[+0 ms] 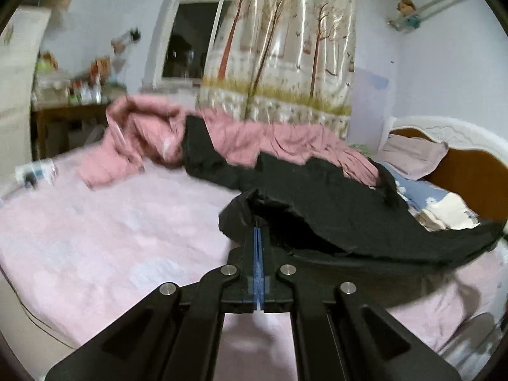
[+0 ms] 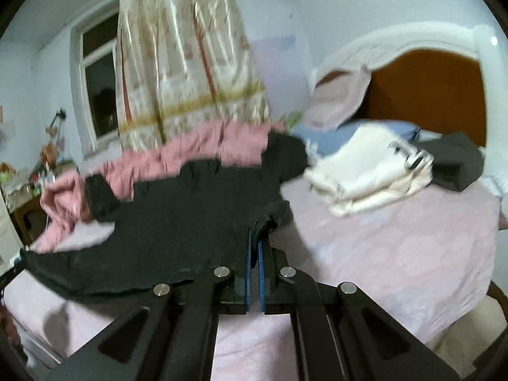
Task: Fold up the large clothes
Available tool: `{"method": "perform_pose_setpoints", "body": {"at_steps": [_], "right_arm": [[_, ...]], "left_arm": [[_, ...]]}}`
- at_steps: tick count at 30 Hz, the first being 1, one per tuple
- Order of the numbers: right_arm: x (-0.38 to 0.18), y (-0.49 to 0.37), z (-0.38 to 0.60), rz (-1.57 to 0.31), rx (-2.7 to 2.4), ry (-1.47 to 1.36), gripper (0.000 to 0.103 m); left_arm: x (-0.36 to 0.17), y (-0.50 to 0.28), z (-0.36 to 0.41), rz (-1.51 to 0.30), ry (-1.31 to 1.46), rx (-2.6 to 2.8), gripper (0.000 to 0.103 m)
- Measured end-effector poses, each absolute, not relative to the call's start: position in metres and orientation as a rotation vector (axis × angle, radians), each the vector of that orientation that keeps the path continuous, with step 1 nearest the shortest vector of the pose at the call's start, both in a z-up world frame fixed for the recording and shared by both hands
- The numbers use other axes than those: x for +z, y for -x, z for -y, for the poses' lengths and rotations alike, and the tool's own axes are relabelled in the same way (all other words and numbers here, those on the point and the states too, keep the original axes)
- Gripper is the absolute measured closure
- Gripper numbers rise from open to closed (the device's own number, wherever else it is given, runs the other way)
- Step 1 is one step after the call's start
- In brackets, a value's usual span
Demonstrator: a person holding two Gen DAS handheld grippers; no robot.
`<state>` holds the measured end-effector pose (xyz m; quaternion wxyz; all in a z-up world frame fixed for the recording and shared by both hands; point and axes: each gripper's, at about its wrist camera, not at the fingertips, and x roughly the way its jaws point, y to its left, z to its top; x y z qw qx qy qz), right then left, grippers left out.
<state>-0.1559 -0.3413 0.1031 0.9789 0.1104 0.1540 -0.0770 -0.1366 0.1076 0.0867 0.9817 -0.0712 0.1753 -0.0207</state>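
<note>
Left gripper clamped on one edge of the large black cloth garment; right gripper pinching the other. Garment hangs stretched between them above the pale pink bedsheet, likely raised to fold over. Beyond: crumpled pink quilt, tree-print curtain.

We see a bedroom with pale bluish-white walls. A white-framed window shows dark panes, and beside it hangs a shiny cream curtain printed with brown trees. A bed under a pale pink sheet fills the foreground, its curved white and brown headboard at the right. A cluttered wooden side table stands by the left wall.
</note>
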Motion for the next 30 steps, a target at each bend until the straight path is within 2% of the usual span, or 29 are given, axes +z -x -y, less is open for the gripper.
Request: {"method": "perform_pose_setpoints", "body": {"at_steps": [6, 12, 19, 23, 26, 27, 29, 30], "right_arm": [[0.132, 0.08, 0.339, -0.372, -0.216, -0.185, 0.099], [0.08, -0.033, 0.341, -0.594, -0.29, -0.142, 0.099], [0.021, -0.067, 0.352, -0.721, -0.313, -0.112, 0.099], [0.014, -0.069, 0.362, -0.713, -0.375, -0.076, 0.099], [0.022, -0.063, 0.368, -0.693, -0.42, -0.04, 0.098], [0.025, -0.058, 0.37, -0.68, -0.428, -0.037, 0.097], [0.031, -0.046, 0.375, -0.65, -0.457, -0.024, 0.091], [0.034, -0.039, 0.376, -0.634, -0.457, -0.031, 0.084]], "left_arm": [[0.098, 0.044, -0.091, -0.443, 0.067, 0.021, 0.102], [0.039, -0.051, -0.072, -0.648, -0.016, 0.085, 0.102], [-0.009, -0.081, -0.059, -0.699, -0.069, 0.056, 0.102], [-0.013, -0.087, -0.049, -0.71, -0.116, 0.047, 0.102], [-0.008, -0.083, -0.048, -0.687, -0.121, 0.056, 0.097], [-0.005, -0.081, -0.049, -0.675, -0.116, 0.061, 0.091], [0.003, -0.071, -0.053, -0.63, -0.097, 0.067, 0.045], [0.006, -0.067, -0.054, -0.617, -0.094, 0.055, 0.037]]}}
